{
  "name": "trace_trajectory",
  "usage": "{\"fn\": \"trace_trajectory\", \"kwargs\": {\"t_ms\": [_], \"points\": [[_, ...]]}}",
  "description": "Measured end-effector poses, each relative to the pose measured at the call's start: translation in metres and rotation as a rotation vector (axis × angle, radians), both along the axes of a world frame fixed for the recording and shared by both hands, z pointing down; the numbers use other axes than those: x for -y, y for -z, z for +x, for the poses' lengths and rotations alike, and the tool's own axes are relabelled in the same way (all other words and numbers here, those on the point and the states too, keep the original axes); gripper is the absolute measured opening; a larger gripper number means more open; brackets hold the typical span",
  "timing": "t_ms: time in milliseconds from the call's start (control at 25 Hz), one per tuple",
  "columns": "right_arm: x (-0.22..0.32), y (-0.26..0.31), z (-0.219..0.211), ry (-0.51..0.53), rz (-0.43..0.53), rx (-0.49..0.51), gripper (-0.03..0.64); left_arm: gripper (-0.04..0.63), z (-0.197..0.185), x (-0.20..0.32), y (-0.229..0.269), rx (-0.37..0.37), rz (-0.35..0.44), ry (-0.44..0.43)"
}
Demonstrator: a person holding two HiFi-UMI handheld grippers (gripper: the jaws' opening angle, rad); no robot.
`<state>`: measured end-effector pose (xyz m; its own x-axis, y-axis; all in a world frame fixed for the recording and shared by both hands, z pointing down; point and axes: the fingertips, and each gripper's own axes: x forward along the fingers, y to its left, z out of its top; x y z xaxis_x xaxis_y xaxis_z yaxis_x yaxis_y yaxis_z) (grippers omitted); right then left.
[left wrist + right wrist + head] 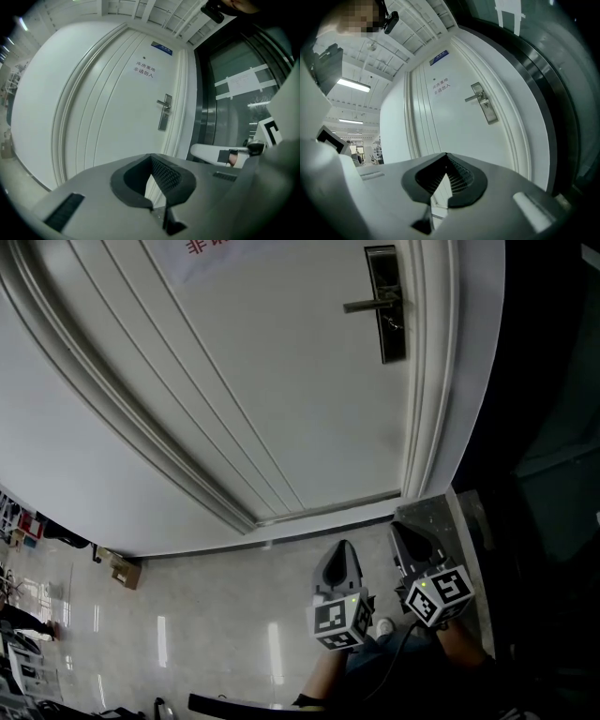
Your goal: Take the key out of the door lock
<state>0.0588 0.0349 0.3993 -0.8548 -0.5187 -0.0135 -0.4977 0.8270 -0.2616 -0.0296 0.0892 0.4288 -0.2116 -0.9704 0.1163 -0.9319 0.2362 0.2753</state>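
A white door [234, 381] is closed ahead of me. Its dark metal lock plate [385, 304] carries a lever handle [367, 306]. Just under the lever a small key-like piece [397, 324] sticks out, too small to make out well. The plate also shows in the left gripper view [164, 112] and the right gripper view [484, 108]. Both grippers hang low and well short of the door, side by side. My left gripper [343, 549] [151, 159] has its jaws together with nothing between them. My right gripper [405, 531] [446, 157] is likewise shut and empty.
A dark glass wall [553, 427] runs along the right of the door frame, with a grey stone sill [441, 521] at its foot. A cardboard box [125, 571] lies on the glossy floor at the left. A printed notice [144, 70] is stuck on the door.
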Motion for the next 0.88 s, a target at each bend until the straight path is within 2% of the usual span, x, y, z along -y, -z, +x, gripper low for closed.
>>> {"fn": "trace_trajectory", "kwargs": {"t_ms": [240, 400, 880], "points": [[0.025, -0.012, -0.019, 0.014, -0.006, -0.022, 0.002, 0.0, -0.022, 0.019, -0.011, -0.009, -0.022, 0.035], [0.051, -0.01, -0.046, 0.026, 0.008, -0.028, 0.002, 0.0, -0.047, 0.049, -0.011, -0.014, -0.015, 0.038], [0.15, 0.005, -0.119, -0.055, 0.048, -0.028, 0.002, 0.0, -0.125, 0.159, 0.008, -0.003, 0.021, -0.053]]}}
